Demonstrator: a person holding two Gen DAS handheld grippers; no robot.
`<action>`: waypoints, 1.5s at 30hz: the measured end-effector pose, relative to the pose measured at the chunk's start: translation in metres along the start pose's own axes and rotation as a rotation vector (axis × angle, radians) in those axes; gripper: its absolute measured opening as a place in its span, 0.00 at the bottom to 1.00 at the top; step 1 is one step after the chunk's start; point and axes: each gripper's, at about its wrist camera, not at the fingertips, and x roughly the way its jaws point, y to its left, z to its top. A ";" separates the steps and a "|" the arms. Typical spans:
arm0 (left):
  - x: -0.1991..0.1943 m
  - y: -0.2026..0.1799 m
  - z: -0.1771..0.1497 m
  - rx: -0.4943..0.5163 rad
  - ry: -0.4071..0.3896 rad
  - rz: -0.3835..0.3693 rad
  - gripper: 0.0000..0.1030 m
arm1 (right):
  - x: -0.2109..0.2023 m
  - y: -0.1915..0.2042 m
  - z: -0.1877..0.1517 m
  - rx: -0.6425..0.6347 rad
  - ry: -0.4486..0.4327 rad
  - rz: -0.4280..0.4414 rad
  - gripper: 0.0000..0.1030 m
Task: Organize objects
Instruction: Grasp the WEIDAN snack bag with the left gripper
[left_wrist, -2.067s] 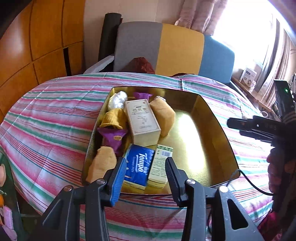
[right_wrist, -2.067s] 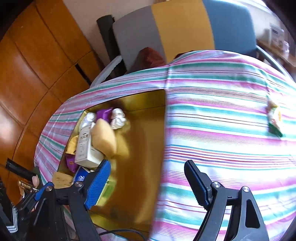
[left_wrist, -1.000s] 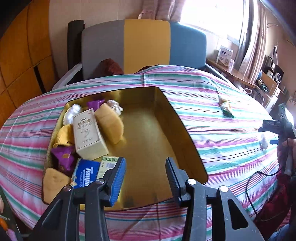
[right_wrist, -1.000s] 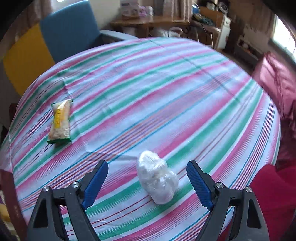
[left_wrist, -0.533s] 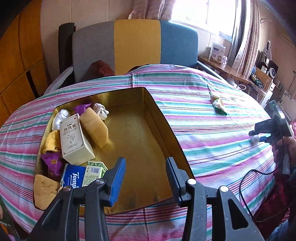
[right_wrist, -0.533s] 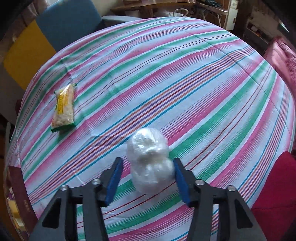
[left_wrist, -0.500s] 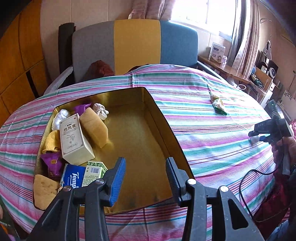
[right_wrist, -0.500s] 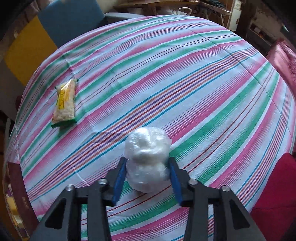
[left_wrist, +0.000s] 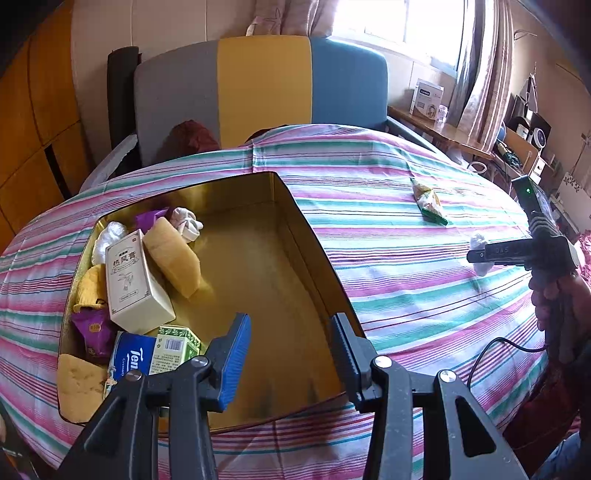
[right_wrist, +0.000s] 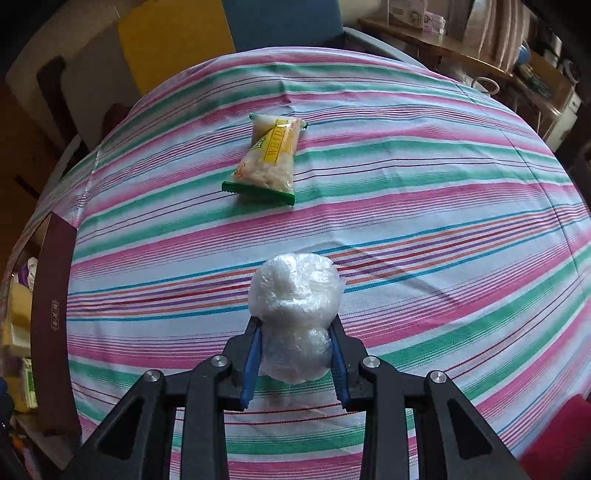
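Right gripper (right_wrist: 295, 363), jaws closing, blue ribbed pads pressed on a crinkly white plastic-wrapped bundle (right_wrist: 295, 314), lumpy and rounded, above the striped cotton tablecloth (right_wrist: 443, 206). At 12 o'clock from it, lay a flat glossy snack packet (right_wrist: 267, 158). Left gripper (left_wrist: 291, 349) stood about half open, gripped nothing, hovered over the smooth golden rectangular tin (left_wrist: 310, 243); cream carton (left_wrist: 133, 280) and spongy yellow blocks at its 10 o'clock.

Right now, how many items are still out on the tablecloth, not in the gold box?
2: the snack packet lying mid-cloth, and the white plastic-wrapped bundle between the closing right gripper pads. Others may be out of view.
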 end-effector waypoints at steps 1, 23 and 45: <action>0.001 -0.001 0.001 0.003 0.001 -0.001 0.44 | 0.001 0.001 0.001 -0.003 -0.001 -0.010 0.32; 0.057 -0.081 0.065 0.085 0.057 -0.128 0.44 | 0.009 -0.033 0.008 0.092 0.054 -0.142 0.33; 0.217 -0.218 0.166 0.155 0.209 -0.313 0.47 | 0.003 -0.055 0.005 0.230 0.079 -0.026 0.59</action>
